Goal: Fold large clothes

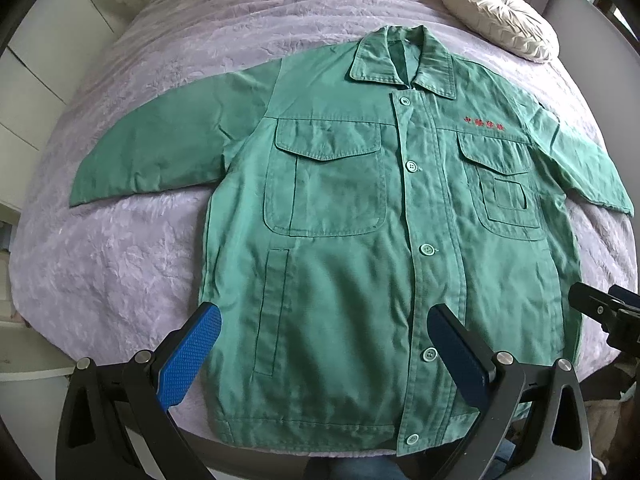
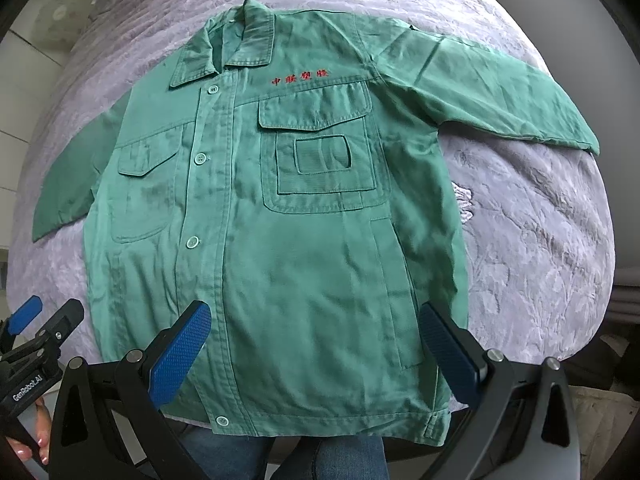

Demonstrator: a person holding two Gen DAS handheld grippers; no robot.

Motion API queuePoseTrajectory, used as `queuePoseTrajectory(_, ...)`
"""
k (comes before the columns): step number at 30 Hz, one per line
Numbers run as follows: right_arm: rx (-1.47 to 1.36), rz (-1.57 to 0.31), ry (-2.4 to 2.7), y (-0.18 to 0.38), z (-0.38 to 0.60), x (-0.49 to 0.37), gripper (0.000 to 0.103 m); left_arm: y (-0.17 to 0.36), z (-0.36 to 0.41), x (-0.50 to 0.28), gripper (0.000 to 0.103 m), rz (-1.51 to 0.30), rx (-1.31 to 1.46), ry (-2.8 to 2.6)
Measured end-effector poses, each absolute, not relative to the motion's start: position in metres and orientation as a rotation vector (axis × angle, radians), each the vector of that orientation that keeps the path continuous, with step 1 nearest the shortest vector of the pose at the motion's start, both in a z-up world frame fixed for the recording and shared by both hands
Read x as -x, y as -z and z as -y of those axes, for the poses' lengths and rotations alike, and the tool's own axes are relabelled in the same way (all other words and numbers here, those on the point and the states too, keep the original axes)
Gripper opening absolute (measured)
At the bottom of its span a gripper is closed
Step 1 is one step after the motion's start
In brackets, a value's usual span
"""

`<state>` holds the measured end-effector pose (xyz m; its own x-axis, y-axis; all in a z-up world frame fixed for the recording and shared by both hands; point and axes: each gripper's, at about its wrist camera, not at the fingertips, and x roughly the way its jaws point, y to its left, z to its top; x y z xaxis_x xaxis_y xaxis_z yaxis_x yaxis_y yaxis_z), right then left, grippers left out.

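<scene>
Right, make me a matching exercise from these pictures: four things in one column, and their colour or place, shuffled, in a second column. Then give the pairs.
Column one:
1. Green button-front work jacket
2. Embroidered lettering on the jacket's chest
3. Cream pleated round cushion
4. Textured pads on the fingers of the left gripper

Column two:
A. Red
B. At the far end of the bed, beyond the collar
C. Blue
D. Spread flat, front up, sleeves out, on the lilac bedspread

Pairs: 1-D, 2-A, 3-B, 4-C
</scene>
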<state>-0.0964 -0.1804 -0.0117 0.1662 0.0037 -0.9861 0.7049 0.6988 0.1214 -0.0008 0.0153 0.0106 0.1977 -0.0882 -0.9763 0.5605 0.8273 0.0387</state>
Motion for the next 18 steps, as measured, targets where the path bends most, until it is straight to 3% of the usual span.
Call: queuePoseTrajectory(18, -0.662, -1.324, 0.557, 0.0131, 0.1783, 0.0964, 0.103, -0.0093, -0.0189, -0.0001, 0.103, -1.299, -0.437, 0.472)
